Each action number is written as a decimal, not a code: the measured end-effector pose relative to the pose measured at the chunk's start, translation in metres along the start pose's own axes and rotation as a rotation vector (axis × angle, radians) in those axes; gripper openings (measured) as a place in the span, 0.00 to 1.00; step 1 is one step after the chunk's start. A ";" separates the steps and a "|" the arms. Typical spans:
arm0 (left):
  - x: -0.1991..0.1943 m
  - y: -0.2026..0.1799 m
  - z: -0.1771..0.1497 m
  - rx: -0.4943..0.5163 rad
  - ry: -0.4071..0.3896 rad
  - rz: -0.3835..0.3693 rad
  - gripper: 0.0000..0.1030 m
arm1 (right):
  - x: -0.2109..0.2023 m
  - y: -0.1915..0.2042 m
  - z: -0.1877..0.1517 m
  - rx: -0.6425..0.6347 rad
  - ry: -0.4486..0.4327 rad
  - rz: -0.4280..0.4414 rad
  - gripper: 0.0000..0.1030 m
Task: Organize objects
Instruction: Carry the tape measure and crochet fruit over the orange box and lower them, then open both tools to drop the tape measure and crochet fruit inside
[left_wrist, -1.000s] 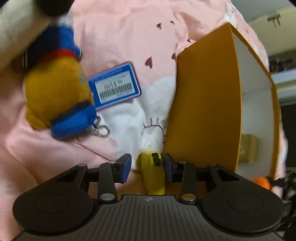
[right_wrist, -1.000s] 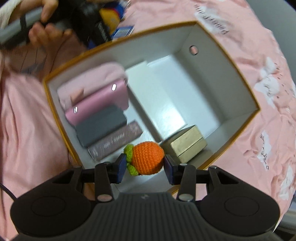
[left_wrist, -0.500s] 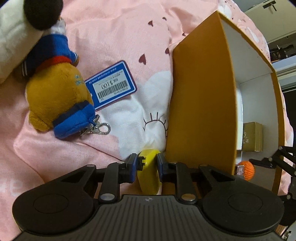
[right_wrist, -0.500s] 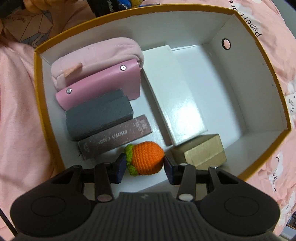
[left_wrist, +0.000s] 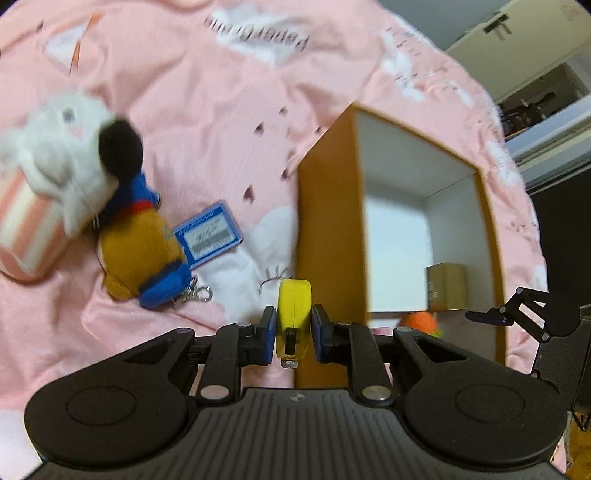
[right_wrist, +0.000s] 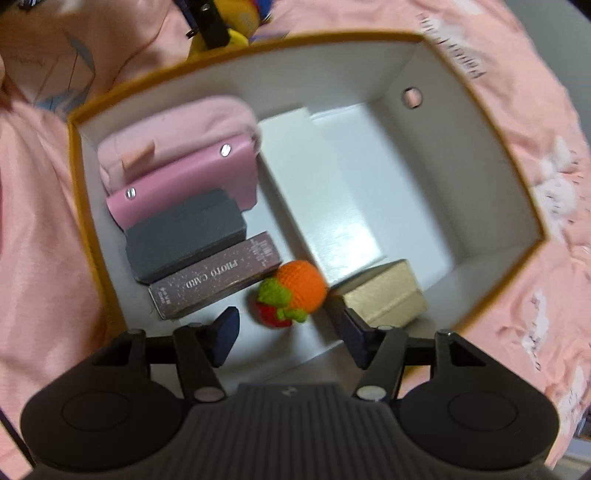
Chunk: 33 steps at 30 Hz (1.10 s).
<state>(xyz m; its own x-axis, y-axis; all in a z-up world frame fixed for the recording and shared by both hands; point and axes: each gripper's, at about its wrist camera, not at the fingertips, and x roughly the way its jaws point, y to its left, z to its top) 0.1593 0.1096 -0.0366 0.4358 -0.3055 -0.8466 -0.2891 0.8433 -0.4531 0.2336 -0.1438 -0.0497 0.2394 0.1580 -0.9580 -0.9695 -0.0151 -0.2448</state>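
Note:
My left gripper (left_wrist: 293, 326) is shut on a yellow tape measure (left_wrist: 293, 306) and holds it just outside the orange wall of the box (left_wrist: 325, 236). My right gripper (right_wrist: 288, 332) is open above the box's near end. An orange crocheted fruit (right_wrist: 301, 282) with green leaves lies free on the box floor beside a red crocheted piece (right_wrist: 271, 317), between the photo card box (right_wrist: 218, 275) and a gold box (right_wrist: 380, 295). The orange fruit also shows in the left wrist view (left_wrist: 421, 319).
The white-lined box (right_wrist: 491, 122) also holds a pink pouch (right_wrist: 177, 144), a pink case (right_wrist: 188, 184), a grey case (right_wrist: 184, 232) and a white box (right_wrist: 317, 184). On the pink bedding (left_wrist: 207, 92) lie a plush toy (left_wrist: 136, 240), its blue tag (left_wrist: 208, 236) and a striped cup (left_wrist: 26, 229).
My right gripper opened and let go of the orange fruit, which now lies on the box floor. My left gripper closed on the yellow tape measure and lifted it.

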 end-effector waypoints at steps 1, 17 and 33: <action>-0.005 -0.005 0.001 0.024 -0.015 -0.003 0.21 | -0.009 0.000 -0.003 0.029 -0.025 -0.022 0.61; -0.002 -0.123 0.002 0.311 -0.032 -0.216 0.21 | -0.079 -0.002 -0.062 0.780 -0.319 -0.328 0.61; 0.132 -0.154 -0.045 0.253 0.239 -0.258 0.21 | -0.039 -0.012 -0.097 1.160 -0.408 -0.326 0.58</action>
<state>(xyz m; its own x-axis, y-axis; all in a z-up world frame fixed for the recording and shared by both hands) 0.2234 -0.0805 -0.0911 0.2486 -0.5890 -0.7689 0.0341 0.7987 -0.6008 0.2413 -0.2454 -0.0238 0.6411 0.2860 -0.7122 -0.3957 0.9183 0.0126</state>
